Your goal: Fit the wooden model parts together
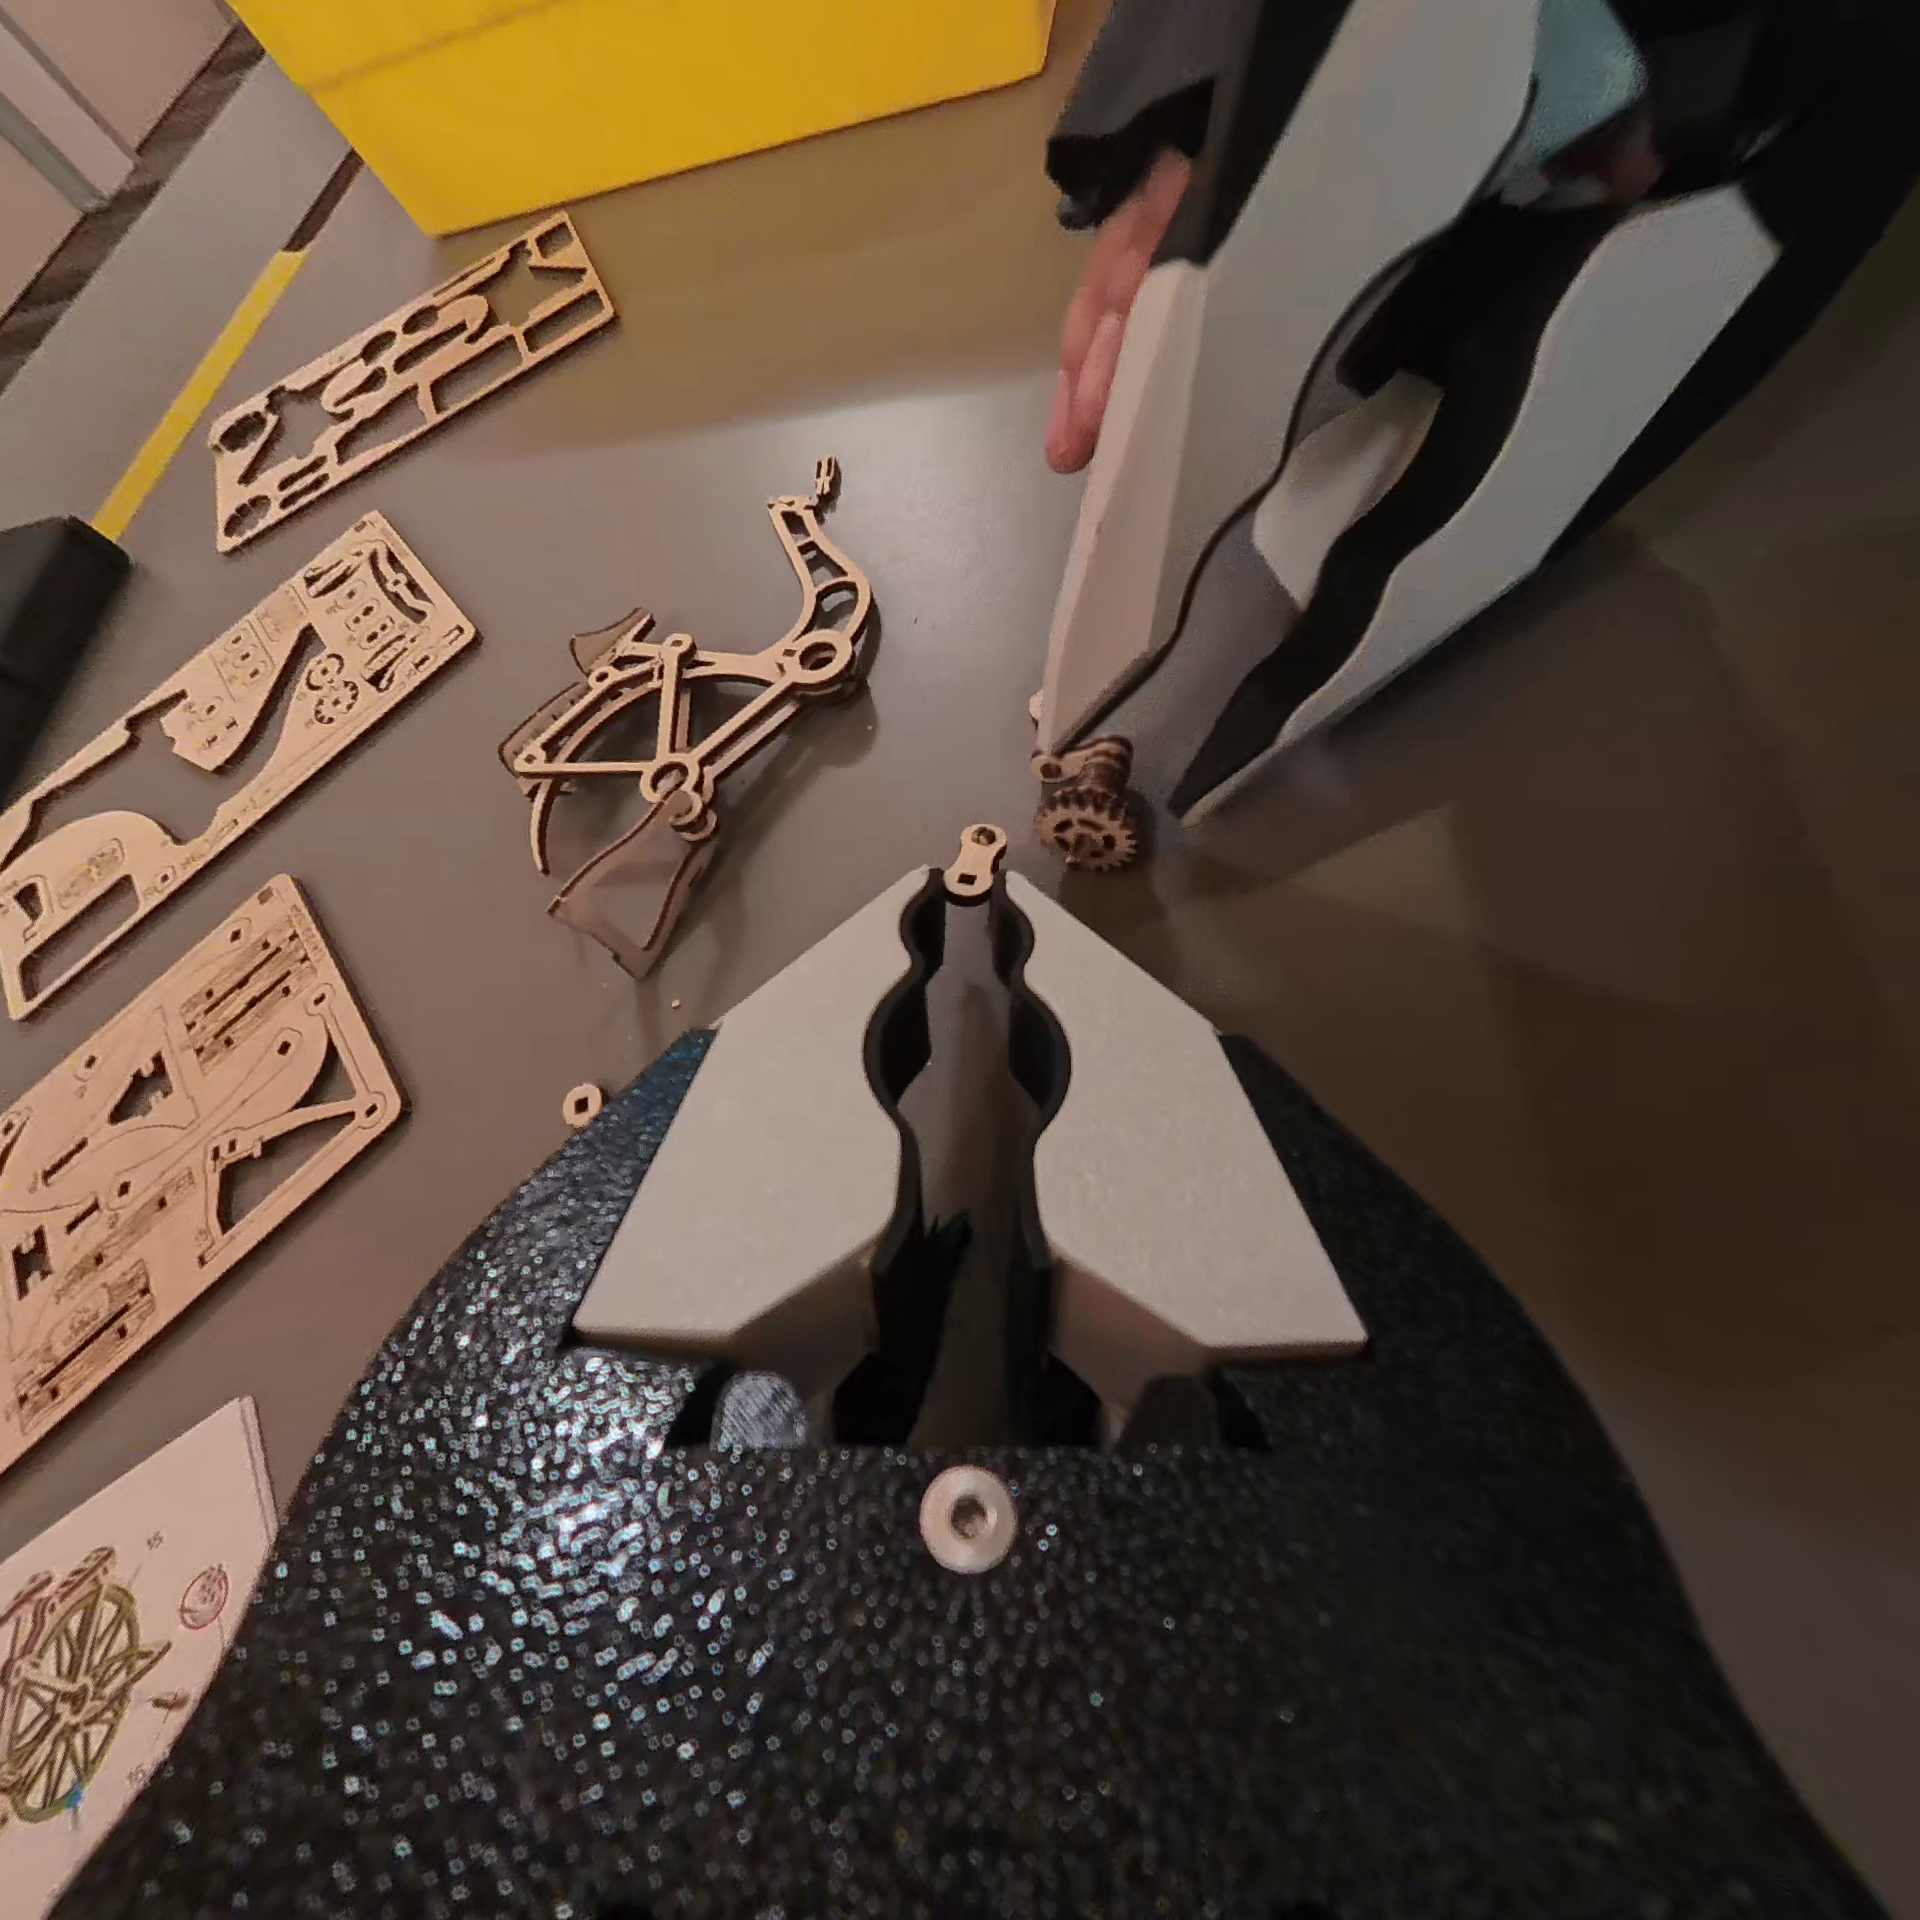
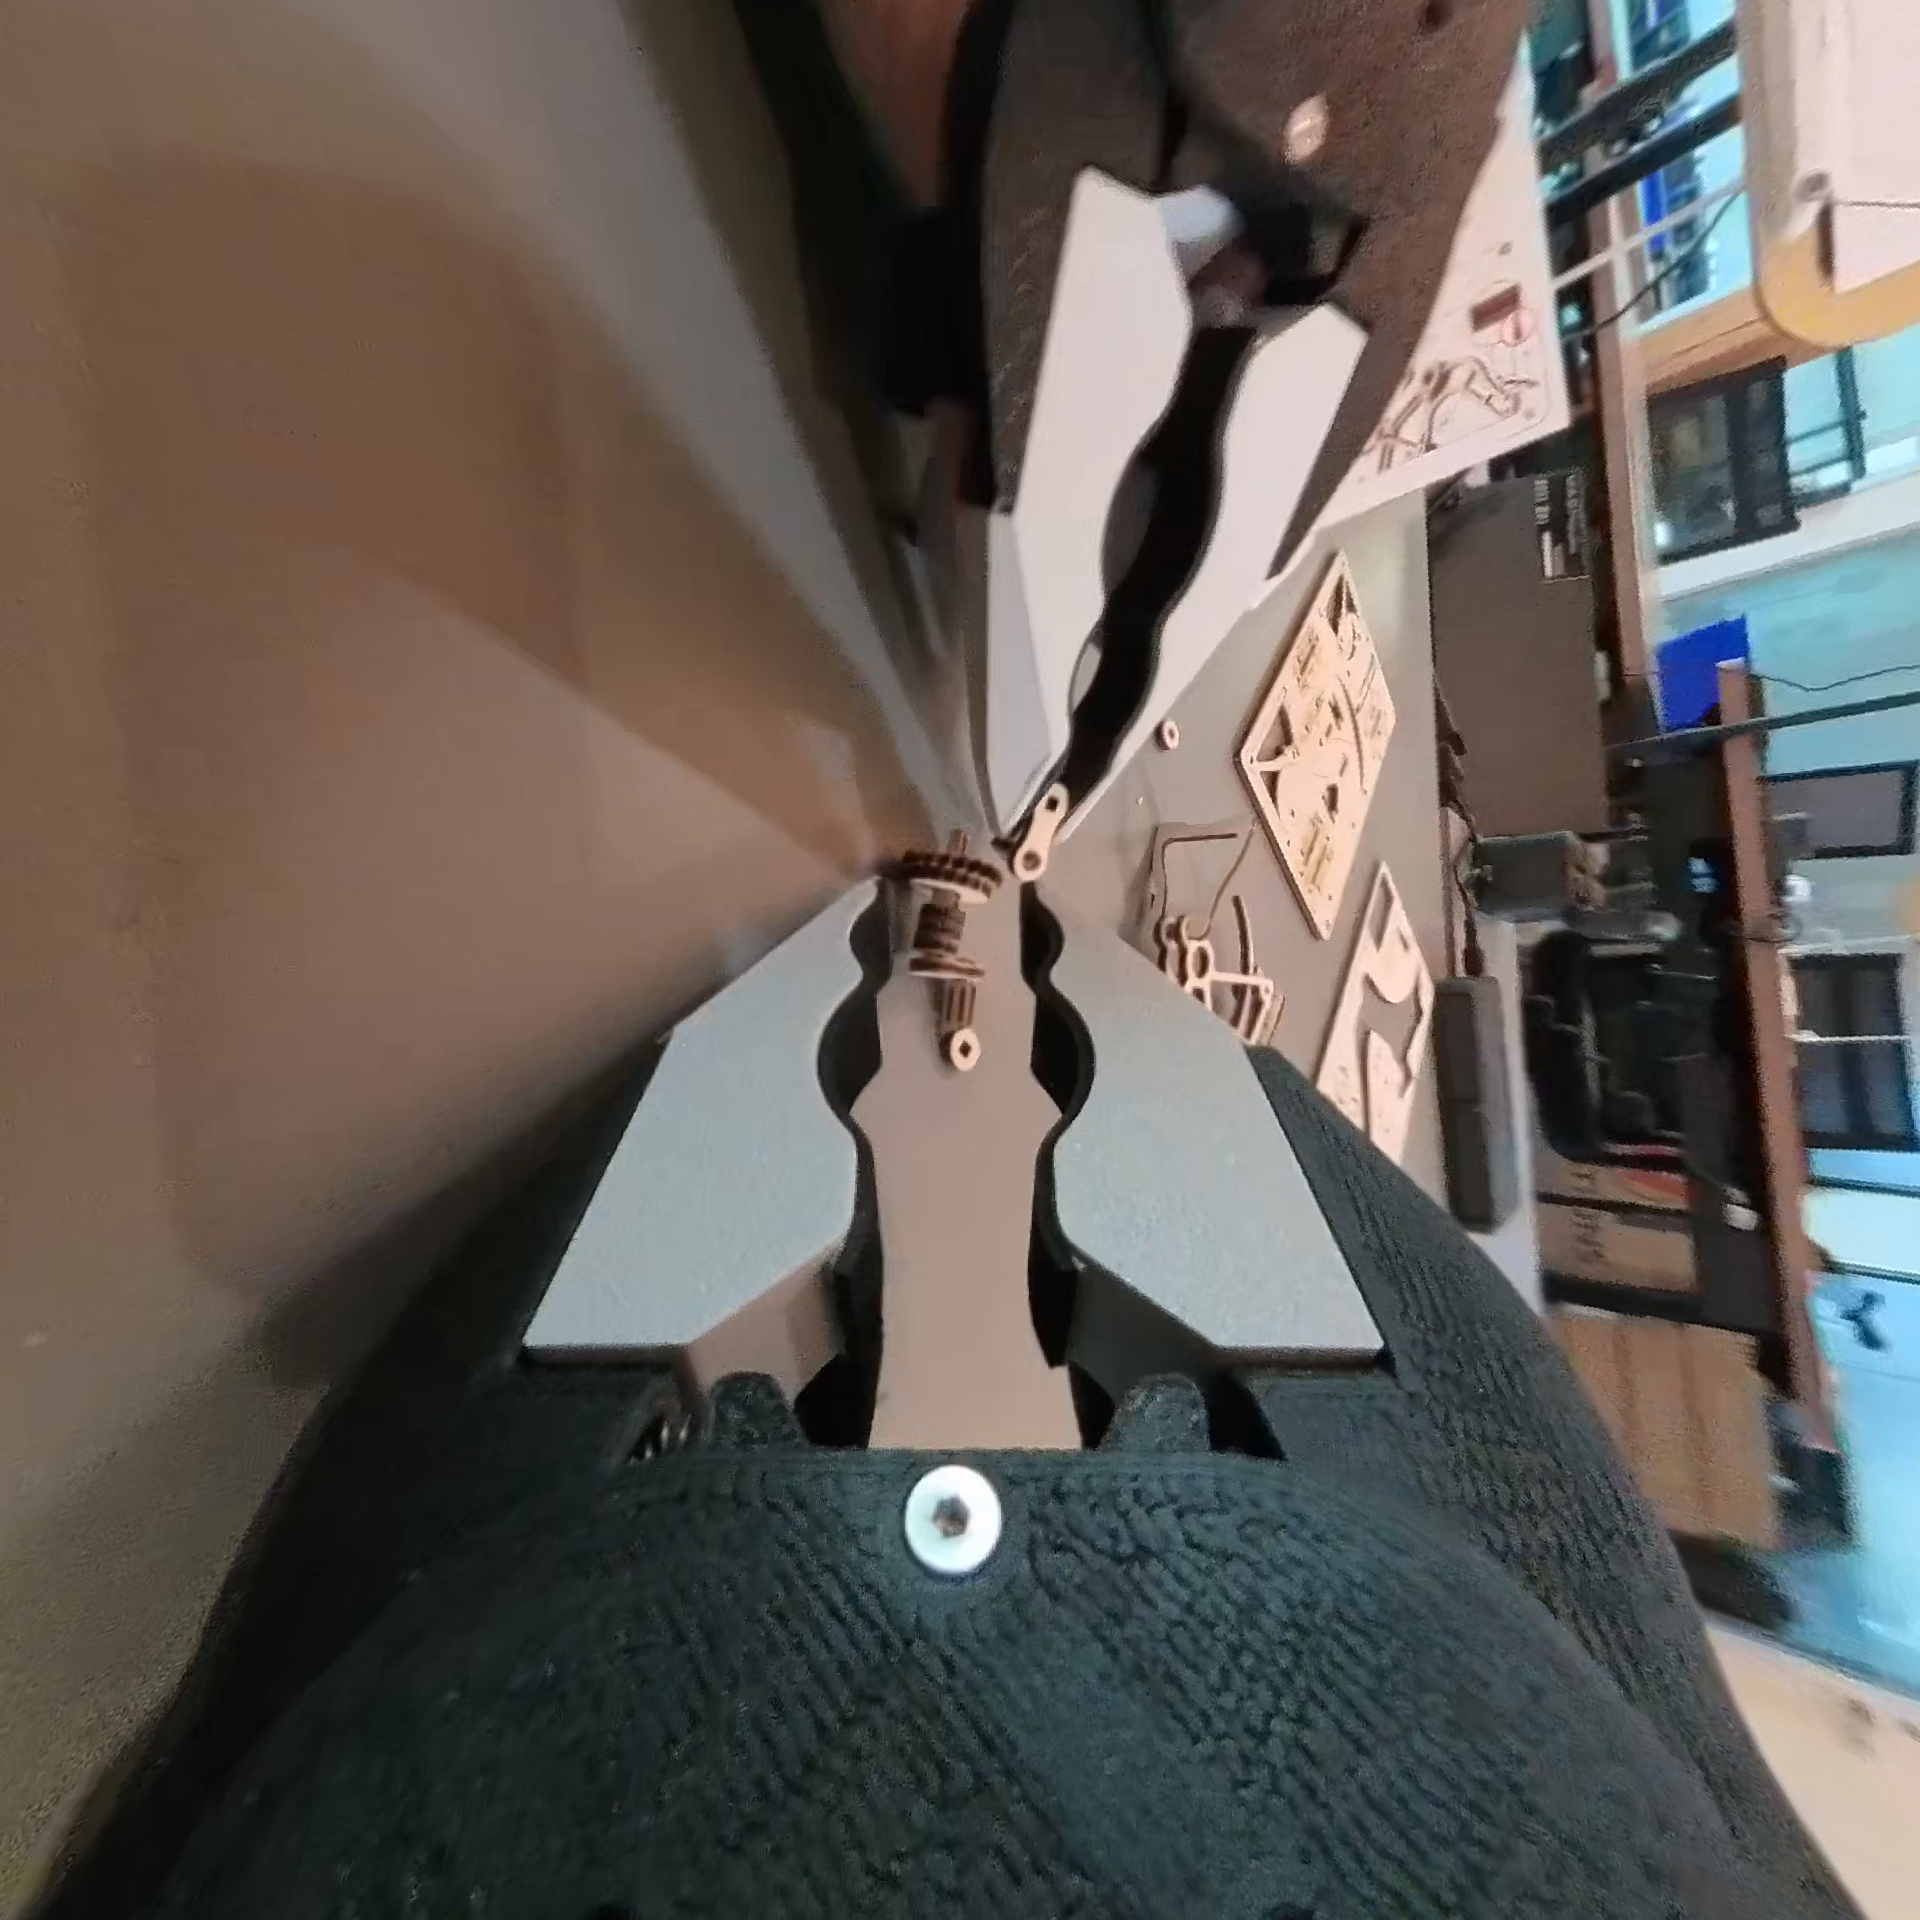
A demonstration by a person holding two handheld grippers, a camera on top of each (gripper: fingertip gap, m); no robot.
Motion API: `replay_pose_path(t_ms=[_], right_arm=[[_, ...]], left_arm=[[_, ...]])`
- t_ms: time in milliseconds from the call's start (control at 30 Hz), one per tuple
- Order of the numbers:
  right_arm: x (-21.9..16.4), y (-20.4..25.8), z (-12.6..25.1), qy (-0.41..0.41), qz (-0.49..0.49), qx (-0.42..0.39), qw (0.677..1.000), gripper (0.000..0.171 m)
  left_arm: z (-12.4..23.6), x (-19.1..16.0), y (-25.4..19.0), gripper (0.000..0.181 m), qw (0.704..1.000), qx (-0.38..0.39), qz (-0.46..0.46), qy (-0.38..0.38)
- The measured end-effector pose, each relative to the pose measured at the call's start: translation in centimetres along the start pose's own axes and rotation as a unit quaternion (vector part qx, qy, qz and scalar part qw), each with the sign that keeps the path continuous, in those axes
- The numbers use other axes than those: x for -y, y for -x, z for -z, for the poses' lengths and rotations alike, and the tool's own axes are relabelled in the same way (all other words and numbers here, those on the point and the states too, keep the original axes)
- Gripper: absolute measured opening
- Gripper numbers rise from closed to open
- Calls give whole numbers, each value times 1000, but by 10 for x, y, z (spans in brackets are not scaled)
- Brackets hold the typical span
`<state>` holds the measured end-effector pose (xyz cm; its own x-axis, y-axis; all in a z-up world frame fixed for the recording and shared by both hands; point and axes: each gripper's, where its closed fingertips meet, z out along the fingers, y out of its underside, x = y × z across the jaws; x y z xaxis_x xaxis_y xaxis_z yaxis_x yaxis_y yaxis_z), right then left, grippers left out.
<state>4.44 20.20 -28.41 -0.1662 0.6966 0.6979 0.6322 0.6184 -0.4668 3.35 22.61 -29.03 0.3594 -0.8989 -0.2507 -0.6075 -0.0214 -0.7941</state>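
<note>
My left gripper [image 1: 977, 883] is shut on a small flat wooden link [image 1: 979, 858] that sticks out past its tips. My right gripper [image 2: 951, 896] is shut on a wooden gear-and-axle assembly [image 2: 940, 935], with its gears at the fingertips. In the left wrist view the right gripper [image 1: 1117, 774] comes in from the upper right and holds the gear assembly [image 1: 1086, 821] low over the table, just right of the link. In the right wrist view the left gripper [image 2: 1023, 831] holds the link [image 2: 1042, 844] close beside the gears, a small gap apart. A part-built wooden bicycle frame [image 1: 691, 727] lies to the left.
Several laser-cut wooden sheets [image 1: 343, 384] lie along the left of the grey table [image 1: 1455, 935], with a printed instruction sheet [image 1: 114, 1621] at the bottom left. A yellow box [image 1: 665, 94] stands at the back. A small wooden washer [image 1: 582, 1101] lies near my left gripper. A person's hand [image 1: 1091, 353] holds the right gripper.
</note>
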Motion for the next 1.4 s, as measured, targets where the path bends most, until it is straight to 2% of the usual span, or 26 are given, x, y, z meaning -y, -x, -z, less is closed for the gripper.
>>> replay_pose_path(t_ms=[167,300,400,733,833,933,1033,1200,1400], right_arm=[[4,-8,12,-76,-104,39,991,32],[-10,7,12,-102,-151,128,975,39],[-8,2,13,-128,-188,146,963,43],[-11,3,7,-110,-197,162,961,32],[-10,-9,9,-131,-179,114,968,32],[-9,-41,17,-185,-130,-25,974,29],[-3,-62,34,-248,-88,-133,956,17],[-7,-79,37,-257,-119,-171,944,16],[-11,-79,36,-248,-114,-175,946,13]], left_arm=[[0,0,0,7,1000,-10,8,1],[-1,-1,-2,7,1000,-18,9,1],[-1,-1,-2,6,1000,-26,14,2],[-1,-1,-4,6,999,-37,21,4],[-1,-2,-5,6,999,-40,21,4],[-1,-1,-5,6,999,-42,20,4],[-1,-1,-5,6,999,-41,19,4],[-1,-1,-5,6,999,-38,16,3],[0,0,-5,6,999,-32,2,-2]])
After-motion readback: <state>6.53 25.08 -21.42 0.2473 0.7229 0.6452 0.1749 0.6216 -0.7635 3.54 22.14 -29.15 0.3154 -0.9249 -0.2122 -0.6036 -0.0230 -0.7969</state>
